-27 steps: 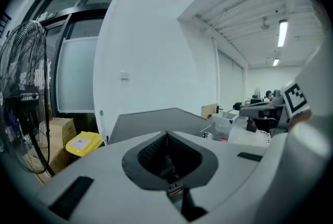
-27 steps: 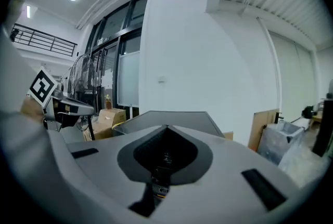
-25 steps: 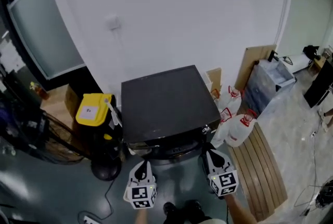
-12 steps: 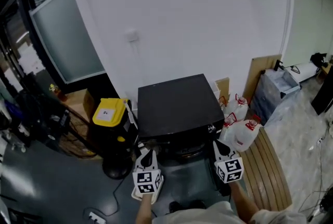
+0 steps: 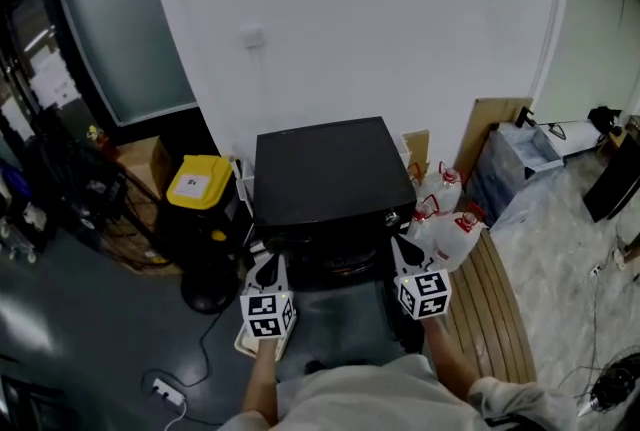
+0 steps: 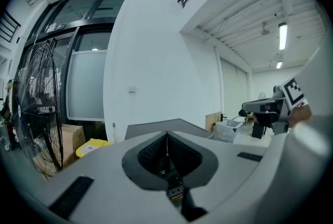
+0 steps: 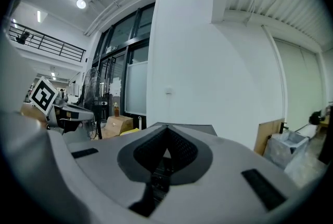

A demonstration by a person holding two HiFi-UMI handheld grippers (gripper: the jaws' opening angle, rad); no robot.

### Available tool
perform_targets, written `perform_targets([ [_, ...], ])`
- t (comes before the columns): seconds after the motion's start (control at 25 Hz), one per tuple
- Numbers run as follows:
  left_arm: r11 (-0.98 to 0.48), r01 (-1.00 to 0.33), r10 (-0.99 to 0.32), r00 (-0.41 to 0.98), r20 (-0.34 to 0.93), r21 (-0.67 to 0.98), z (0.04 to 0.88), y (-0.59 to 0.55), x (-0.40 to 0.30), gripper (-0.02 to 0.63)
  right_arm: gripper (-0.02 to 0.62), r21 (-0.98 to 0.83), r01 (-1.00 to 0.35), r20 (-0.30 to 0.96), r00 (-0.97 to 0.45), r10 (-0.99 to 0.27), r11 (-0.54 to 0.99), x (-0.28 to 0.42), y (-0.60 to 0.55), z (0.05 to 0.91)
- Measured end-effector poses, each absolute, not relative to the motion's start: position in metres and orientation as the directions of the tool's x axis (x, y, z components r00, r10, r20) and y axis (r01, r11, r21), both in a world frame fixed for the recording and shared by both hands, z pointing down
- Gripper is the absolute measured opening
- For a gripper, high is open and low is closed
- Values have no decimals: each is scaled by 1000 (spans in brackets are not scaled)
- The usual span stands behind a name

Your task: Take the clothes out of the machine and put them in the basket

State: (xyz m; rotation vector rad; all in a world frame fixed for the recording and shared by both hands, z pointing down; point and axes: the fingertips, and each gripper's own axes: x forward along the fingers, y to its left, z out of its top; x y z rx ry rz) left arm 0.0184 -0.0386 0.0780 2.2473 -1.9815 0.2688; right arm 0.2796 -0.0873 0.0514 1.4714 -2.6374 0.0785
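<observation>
A boxy black machine (image 5: 325, 169) with a flat matte top is seen at the head view's centre, against a white wall (image 5: 380, 19). Its front is hidden under the top's edge, so its contents cannot be made out. At its 7 and 5 o'clock, the left gripper (image 5: 267, 267) and right gripper (image 5: 401, 246) are held with jaws pressed together, empty.

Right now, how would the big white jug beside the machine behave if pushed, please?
The white jug looks like thin plastic, so it probably flexes when squeezed. It crowds other jugs, so a push likely shifts them too.
</observation>
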Motion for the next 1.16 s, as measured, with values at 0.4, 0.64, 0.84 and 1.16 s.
perform_targets([
  [0.4,-140,-990,-964,135,231,-6,82,-35,22,20,23,14,-855,141,-511,-848,518,277,-84,53],
  [0.64,-143,-990,-959,138,246,-4,88,-40,23,20,23,16,-854,146,-513,-846,520,275,-86,53],
  [0.84,-149,-989,-957,144,251,-2,93,-43,29,20,23,17,-856,150,-508,-848,516,279,-91,58],
  [1.16,-156,-988,-958,149,245,-12,86,-53,37,20,23,17,-851,147,-517,-843,525,282,-101,54],
])
